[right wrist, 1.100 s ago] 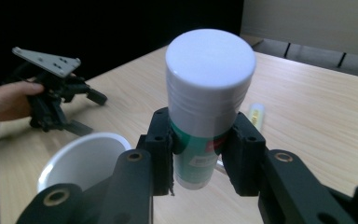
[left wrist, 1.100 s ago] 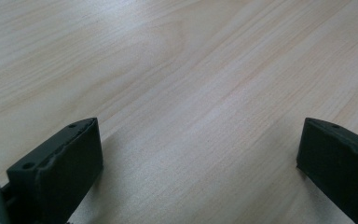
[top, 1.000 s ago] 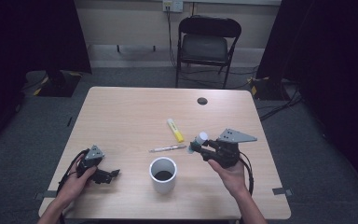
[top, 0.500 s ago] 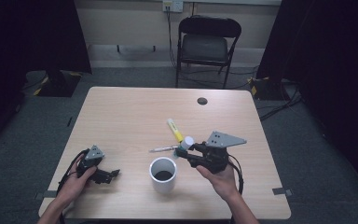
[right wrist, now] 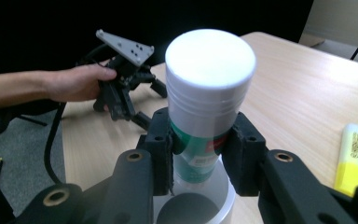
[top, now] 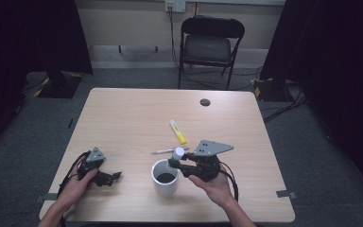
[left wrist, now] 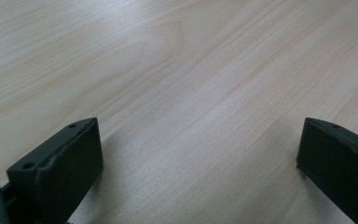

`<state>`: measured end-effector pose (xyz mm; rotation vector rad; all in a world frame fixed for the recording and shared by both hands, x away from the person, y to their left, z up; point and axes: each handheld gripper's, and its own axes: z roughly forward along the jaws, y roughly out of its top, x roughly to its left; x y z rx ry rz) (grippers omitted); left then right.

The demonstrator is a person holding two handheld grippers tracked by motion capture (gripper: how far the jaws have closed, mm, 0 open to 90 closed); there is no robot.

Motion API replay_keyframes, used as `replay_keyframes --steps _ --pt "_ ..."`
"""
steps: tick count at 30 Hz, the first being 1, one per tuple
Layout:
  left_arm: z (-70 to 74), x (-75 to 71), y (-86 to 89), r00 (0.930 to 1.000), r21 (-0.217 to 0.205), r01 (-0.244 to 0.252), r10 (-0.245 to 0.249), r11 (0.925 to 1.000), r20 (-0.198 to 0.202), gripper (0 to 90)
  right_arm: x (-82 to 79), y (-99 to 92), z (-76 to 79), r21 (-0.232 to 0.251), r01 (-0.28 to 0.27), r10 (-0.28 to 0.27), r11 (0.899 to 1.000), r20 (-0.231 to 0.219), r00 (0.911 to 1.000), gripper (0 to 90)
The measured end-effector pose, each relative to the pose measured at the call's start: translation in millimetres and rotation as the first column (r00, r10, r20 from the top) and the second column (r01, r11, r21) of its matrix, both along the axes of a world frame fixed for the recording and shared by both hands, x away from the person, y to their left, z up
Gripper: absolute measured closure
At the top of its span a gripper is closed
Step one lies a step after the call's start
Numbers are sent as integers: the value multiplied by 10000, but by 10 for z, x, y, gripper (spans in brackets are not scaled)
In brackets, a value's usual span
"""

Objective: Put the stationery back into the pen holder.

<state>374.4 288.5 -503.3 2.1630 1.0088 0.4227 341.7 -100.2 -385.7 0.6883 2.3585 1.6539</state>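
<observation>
Black folding chair (top: 212,45) behind a pale wooden table (top: 132,118), grey carpet (top: 38,123), dark curtains (top: 33,33).

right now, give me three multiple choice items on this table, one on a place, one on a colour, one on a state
1. Where is the glue stick?
A. flat beside the pen
B. over the cup
C. on the chair

2. What colour is the highlighter?
A. yellow
B. blue
C. red

3. How does the left gripper stand?
A. shut on the pen
B. shut on the cup
C. open, holding nothing

Answers:
1 B, the right gripper holds it upright just above the cup's mouth.
2 A, its body shows yellow in both views.
3 C, its jaws stand wide apart over bare table.
</observation>
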Motion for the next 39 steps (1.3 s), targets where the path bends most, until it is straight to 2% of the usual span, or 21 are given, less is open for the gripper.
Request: replay_keyframes --steps 9,17,27,34,36,38,39 --pt "0 0 0 10000 4 0 0 10000 0 0 21 14 -130 -327 -59 49 9994 -313 9995 658" --pt "0 1 0 10000 2 6 -6 10000 10 0 72 7 -241 -597 122 -153 9981 -506 9986 656" --pt "0 0 0 10000 2 -1 1 10000 -2 0 92 39 -274 -816 104 -147 9966 -525 9985 650" --pt "0 0 0 10000 -4 -2 2 10000 0 0 97 45 -274 -776 100 -141 9969 -517 9986 630" --pt "1 1 2 10000 26 23 -23 10000 4 0 97 43 -273 -706 109 -145 9974 -507 9986 645" --pt "1 1 0 10000 7 7 -7 10000 10 0 96 52 -275 -835 3 -46 9965 -515 9987 647" --pt "0 1 0 10000 -4 3 -3 10000 6 0 90 60 -275 -746 -48 11 9972 -496 9988 680"
